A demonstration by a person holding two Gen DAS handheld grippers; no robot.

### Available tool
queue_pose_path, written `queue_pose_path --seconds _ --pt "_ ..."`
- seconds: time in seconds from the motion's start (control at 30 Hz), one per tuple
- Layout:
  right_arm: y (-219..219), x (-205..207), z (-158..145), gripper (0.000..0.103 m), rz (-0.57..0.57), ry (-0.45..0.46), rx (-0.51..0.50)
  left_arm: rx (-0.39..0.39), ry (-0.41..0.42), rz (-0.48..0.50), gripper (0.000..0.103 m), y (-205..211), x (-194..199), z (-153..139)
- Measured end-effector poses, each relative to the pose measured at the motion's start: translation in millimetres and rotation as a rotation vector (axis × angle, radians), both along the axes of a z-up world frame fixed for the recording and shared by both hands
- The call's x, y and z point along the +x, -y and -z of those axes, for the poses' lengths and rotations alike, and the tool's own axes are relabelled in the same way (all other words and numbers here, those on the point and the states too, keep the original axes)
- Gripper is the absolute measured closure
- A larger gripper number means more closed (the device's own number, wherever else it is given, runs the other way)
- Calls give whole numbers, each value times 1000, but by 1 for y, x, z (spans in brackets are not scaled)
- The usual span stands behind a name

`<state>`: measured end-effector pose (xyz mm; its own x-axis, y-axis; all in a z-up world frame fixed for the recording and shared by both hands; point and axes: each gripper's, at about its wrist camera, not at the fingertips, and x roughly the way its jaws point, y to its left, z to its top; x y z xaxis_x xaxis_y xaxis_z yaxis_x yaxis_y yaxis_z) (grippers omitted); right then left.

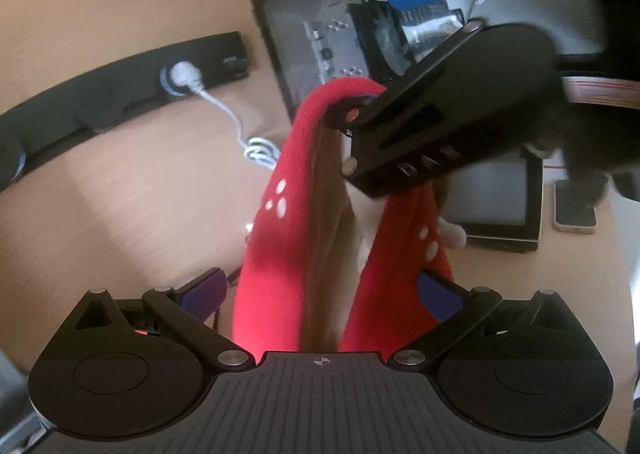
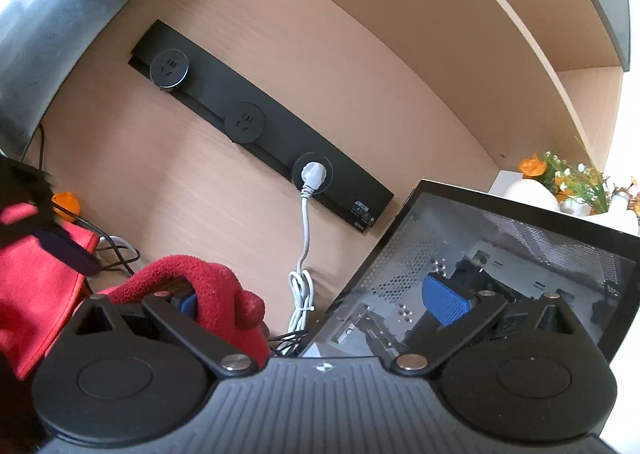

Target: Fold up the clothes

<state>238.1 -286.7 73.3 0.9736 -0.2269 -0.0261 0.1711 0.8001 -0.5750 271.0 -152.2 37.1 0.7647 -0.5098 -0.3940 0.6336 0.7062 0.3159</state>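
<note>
A red fleece garment (image 1: 276,254) with white dots hangs in a loop between my two grippers, above the desk. My left gripper (image 1: 320,298) is open, its blue pads (image 1: 202,294) spread wide, and the red cloth passes between them and over the right pad. My right gripper (image 2: 316,302) is open too; the red garment (image 2: 216,290) is draped over its left finger, while its right blue pad (image 2: 444,302) is bare. In the left wrist view the right gripper's black body (image 1: 452,110) sits up high with the cloth hooked over its finger.
A wooden wall panel carries a black socket strip (image 2: 264,138) with a white plug and coiled cable (image 2: 304,278). A computer case with a glass side (image 2: 500,266) stands to the right. A tablet (image 1: 496,202) and a phone (image 1: 574,210) lie on the desk. Flowers (image 2: 568,178) stand far right.
</note>
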Motion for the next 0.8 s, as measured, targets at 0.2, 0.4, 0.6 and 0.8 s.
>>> queue_pose_path --seconds 0.2,0.4,0.6,0.8 --pt "9 -6 6 0 18 -19 28 21 -3 32 0 21 8 16" --pt "25 -7 9 0 25 -53 86 99 36 36 57 44 1 26" --pt "56 -37 4 0 -31 -81 272 131 37 -35 79 49 11 27" --pt "90 -48 58 0 92 -244 473 78 -32 -112 82 36 32 16"
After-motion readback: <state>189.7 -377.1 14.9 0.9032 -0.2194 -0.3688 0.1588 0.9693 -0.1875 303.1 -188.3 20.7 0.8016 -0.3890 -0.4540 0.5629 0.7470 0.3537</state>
